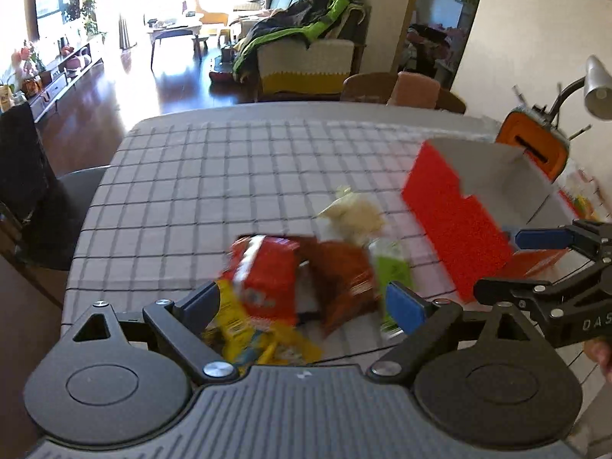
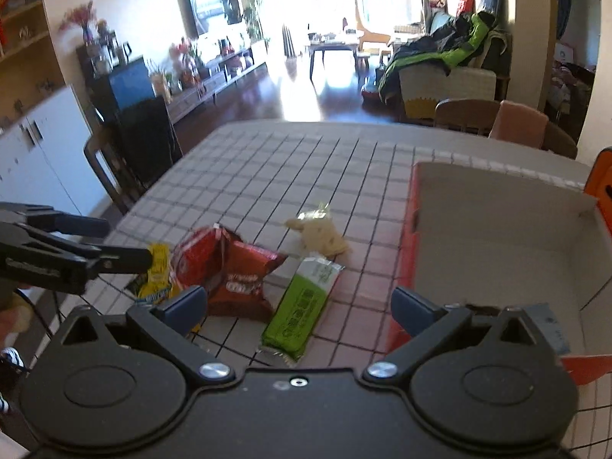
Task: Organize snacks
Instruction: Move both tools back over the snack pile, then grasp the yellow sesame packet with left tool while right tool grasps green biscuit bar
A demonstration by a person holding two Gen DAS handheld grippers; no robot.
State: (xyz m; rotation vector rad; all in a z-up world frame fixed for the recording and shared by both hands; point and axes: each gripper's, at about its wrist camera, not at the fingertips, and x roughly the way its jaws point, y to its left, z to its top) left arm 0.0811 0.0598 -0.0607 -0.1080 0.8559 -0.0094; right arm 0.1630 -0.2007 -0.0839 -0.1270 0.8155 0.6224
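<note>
Left gripper (image 1: 306, 302): jaws spread wide with nothing clamped; the snack pile lies below and ahead of its fingers, none of it pressed by the blue pads.
Right gripper (image 2: 302, 302): jaws also wide apart and empty; the green packet lies on the cloth between and just ahead of its fingers, apart from both pads.
Green packet (image 2: 300, 313): flat on the table, long side pointing away from the right gripper, just beside the dark red bag.
Dark red bag (image 2: 244, 279): crumpled, ahead of the right gripper's left finger, touching the red pouch.
Red pouch (image 1: 267, 275): straight ahead of the left gripper, between its fingers in that view; blurred, so its print is unreadable.
Yellow packet (image 1: 244, 329): nearest the left gripper, partly under its left finger and partly under the red pouch.
Pale packet (image 2: 321, 235): farthest of the pile, beyond the green packet, seemingly apart from the others.
Red box (image 2: 497, 244): open-topped, white inside, to the right of the right gripper and ahead of it; no snack shows in the part of its inside that is in view.
Table (image 1: 229, 176): covered in a grey checked cloth.
Orange case (image 1: 531, 145): beyond the red box.
Desk lamp (image 1: 596, 88): above that case.
</note>
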